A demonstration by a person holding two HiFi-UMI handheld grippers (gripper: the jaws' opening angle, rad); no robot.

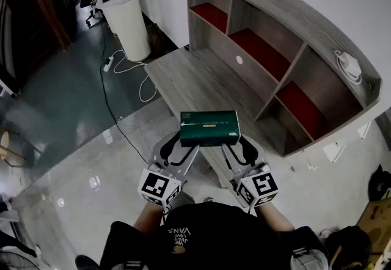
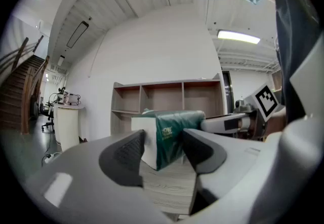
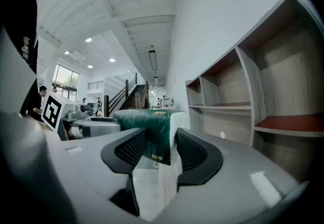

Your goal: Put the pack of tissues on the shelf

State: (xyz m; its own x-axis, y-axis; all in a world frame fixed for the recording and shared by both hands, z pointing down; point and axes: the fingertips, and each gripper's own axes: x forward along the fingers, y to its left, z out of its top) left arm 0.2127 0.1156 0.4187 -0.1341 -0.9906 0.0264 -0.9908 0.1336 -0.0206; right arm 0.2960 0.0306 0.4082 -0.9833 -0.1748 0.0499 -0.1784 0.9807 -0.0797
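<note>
Tissue pack (image 1: 209,127) tight between fingers (image 2: 124,153) of left gripper (image 2: 161,147) and right gripper (image 3: 161,149), underside hidden.

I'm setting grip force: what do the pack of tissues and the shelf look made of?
The pack of tissues: soft, glossy green plastic film, judging by its wrinkles and sheen in the gripper views. The shelf: grey wood-grain board, probably matte laminate; its compartment floors look matte red.

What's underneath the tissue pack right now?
The left hand-held gripper and right hand-held gripper clamp the tissue pack over the wooden desktop, bare where the left gripper view shows it. In the head view the pack covers the patch directly below.
</note>
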